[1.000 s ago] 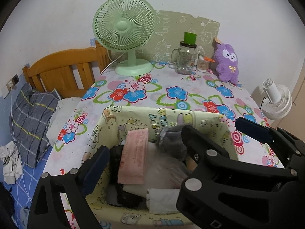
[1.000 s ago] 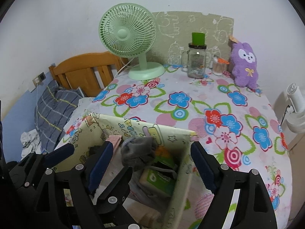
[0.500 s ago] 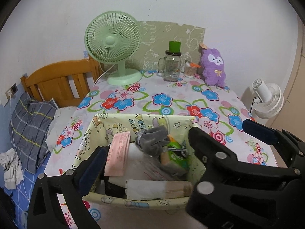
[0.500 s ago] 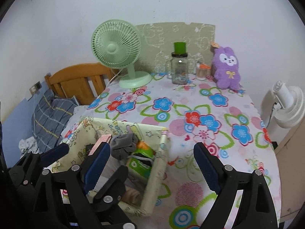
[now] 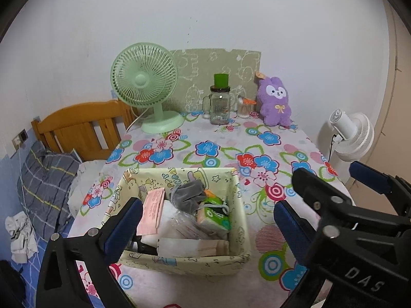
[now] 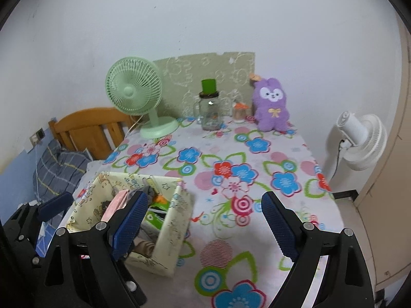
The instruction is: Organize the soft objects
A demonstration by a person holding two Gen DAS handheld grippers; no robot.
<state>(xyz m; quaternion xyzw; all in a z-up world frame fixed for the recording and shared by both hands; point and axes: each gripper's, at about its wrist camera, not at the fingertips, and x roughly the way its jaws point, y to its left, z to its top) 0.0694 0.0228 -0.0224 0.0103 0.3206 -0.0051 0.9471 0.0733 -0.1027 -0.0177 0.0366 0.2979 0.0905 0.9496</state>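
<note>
One box [image 5: 179, 263] on the table [image 5: 231, 138], we note grey pouch [image 5: 186, 196], pink packet [image 5: 151, 211], green pack [image 5: 213, 217] inside, left gripper [image 5: 205, 227] and right gripper [image 6: 203, 224] spread, empty.

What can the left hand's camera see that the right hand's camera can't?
Only the left wrist view looks down into the fabric box and shows the grey pouch, the white crumpled cloth on the bed, and the right gripper, open.

Only the right wrist view shows the left gripper from its side, open and empty.

Both show the green fan, glass jar, purple plush and white fan.
</note>
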